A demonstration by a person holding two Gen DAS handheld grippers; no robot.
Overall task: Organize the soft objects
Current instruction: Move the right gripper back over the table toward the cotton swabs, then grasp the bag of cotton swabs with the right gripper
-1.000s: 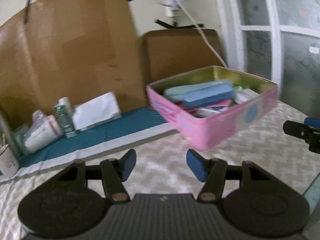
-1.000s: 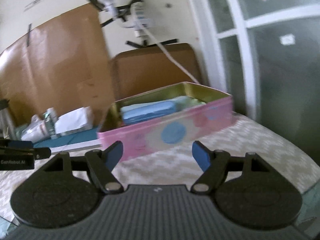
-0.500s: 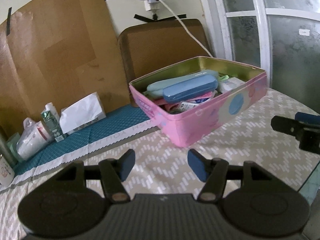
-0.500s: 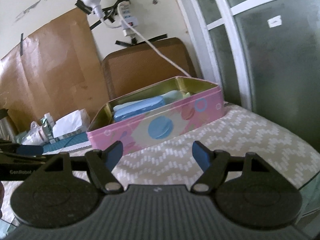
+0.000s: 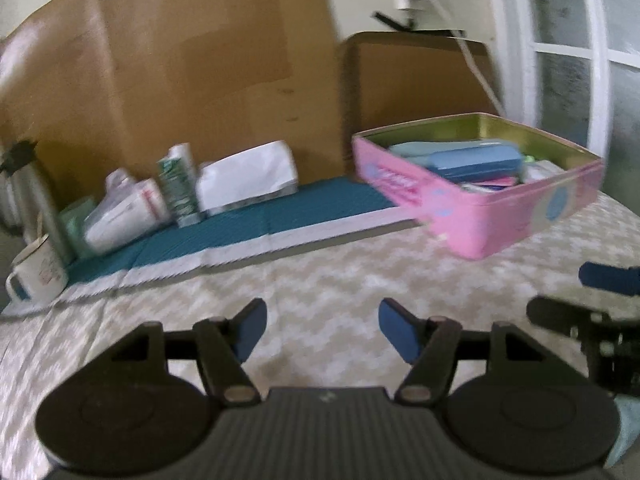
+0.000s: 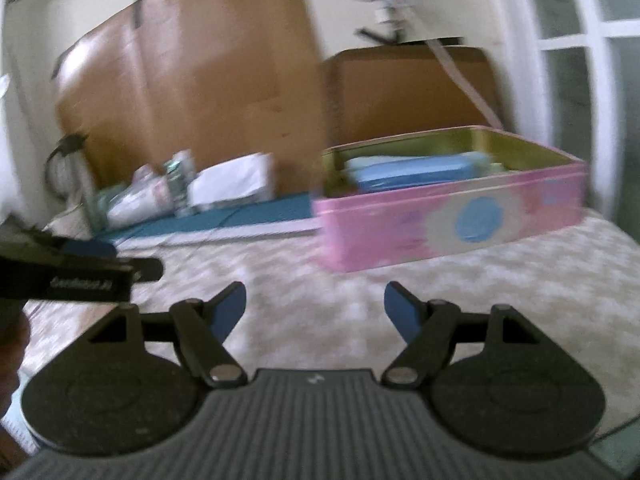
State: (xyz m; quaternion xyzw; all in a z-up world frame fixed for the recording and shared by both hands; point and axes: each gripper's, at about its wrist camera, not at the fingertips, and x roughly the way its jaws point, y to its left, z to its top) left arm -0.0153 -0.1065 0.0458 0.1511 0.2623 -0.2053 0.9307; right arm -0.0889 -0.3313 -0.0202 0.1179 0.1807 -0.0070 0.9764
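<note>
I have both tongs empty and spread apart: the left tongs (image 5: 322, 330) and the right tongs (image 6: 314, 308) hang over the patterned table (image 5: 320, 264), well short of anything to pick up. Nothing is between the fingers of either.

My landmark is the pink tin (image 5: 492, 196). It stands open on the table, ahead and to the right of the left tongs, and it already holds several things: a blue case (image 5: 476, 160) on top, a paler green one behind it, and flatter packets underneath that I cannot make out through the blur. So I judge part of the sorting done.

Left of the tin, on the teal mat (image 5: 260, 216) against the cardboard, the loose soft things wait: a white tissue pack (image 5: 248, 176) nearest the tin, a green-printed tube (image 5: 178, 188) just beyond it, then a white pouch (image 5: 128, 208) lying on its side. Farther left stand a mug (image 5: 38, 274) and a steel flask (image 5: 34, 200), which I take to be no part of the job.

What is left, as I read it, is moving those mat items into the tin. The tin looks fairly full, so room may be tight.
</note>
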